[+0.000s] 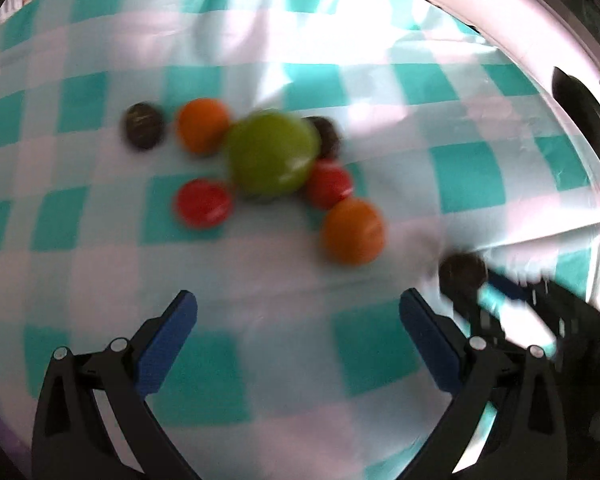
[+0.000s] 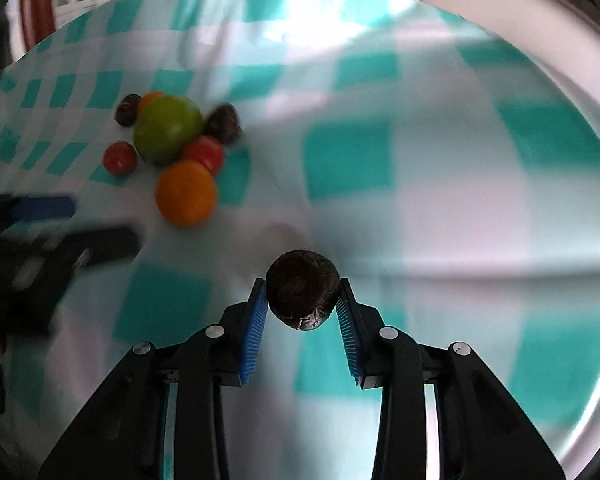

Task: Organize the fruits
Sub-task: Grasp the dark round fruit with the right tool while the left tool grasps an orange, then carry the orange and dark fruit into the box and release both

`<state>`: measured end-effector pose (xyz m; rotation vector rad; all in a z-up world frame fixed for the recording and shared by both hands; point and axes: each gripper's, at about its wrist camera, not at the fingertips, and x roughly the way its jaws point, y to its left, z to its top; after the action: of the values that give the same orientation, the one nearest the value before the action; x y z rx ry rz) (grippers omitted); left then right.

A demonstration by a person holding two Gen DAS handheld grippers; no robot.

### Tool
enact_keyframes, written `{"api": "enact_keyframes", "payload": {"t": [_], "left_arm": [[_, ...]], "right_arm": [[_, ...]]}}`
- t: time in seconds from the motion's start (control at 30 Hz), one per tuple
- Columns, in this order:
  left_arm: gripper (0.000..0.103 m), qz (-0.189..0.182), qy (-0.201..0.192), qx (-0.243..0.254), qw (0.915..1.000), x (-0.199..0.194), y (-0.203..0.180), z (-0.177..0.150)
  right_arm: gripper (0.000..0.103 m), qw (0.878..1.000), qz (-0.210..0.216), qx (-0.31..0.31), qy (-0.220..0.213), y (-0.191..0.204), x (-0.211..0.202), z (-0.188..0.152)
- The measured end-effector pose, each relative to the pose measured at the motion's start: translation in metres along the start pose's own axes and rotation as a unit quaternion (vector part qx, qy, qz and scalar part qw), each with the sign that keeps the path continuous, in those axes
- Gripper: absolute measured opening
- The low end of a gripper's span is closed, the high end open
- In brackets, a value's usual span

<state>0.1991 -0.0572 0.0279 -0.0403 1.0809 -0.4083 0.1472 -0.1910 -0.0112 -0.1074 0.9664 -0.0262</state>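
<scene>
R claw (image 2: pixel 302 300) is pinching a dark round fruit (image 2: pixel 302 295) low-centre of its view, w/ the fruit cluster (image 2: pixel 168 148) lying upper left of it on the checked desk (image 2: pixel 420 208), nearer the spread, empty L claw (image 1: pixel 298 330), straight ahead.

Home: checked tablecloth (image 1: pixel 466 172), fruit (image 1: pixel 272 154)

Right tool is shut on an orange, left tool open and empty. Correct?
Not quite. The right tool is shut on a dark brown fruit, not an orange, as the right wrist view shows. The left tool is open and empty.
</scene>
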Motion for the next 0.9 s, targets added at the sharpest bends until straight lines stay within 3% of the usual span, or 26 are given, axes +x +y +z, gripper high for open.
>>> {"api": "enact_keyframes", "payload": {"t": [0.13, 0.23, 0.33, 0.4, 0.57, 0.9], "left_arm": [[0.090, 0.003, -0.006, 0.027, 0.9996, 0.024, -0.025, 0.015], [0.084, 0.034, -0.015, 0.043, 0.9984, 0.042, -0.036, 0.025], [0.058, 0.077, -0.028, 0.078, 0.9936, 0.047, -0.047, 0.030], [0.042, 0.070, -0.034, 0.088, 0.9931, 0.045, -0.049, 0.030], [0.042, 0.076, -0.026, 0.123, 0.9891, 0.031, -0.055, 0.012], [0.041, 0.083, 0.000, 0.082, 0.9932, -0.021, -0.036, -0.041]], "right_arm": [[0.035, 1.000, -0.008, 0.019, 0.016, -0.009, -0.012, -0.024], [0.035, 0.999, -0.012, 0.033, 0.020, -0.012, -0.018, -0.034], [0.035, 0.999, -0.012, 0.044, 0.018, -0.014, -0.022, -0.036], [0.035, 0.999, -0.009, 0.048, 0.013, -0.013, -0.026, -0.037], [0.035, 0.995, 0.023, 0.089, 0.029, -0.018, -0.025, -0.044], [0.035, 0.988, 0.074, 0.125, 0.050, -0.026, -0.031, -0.053]]}}
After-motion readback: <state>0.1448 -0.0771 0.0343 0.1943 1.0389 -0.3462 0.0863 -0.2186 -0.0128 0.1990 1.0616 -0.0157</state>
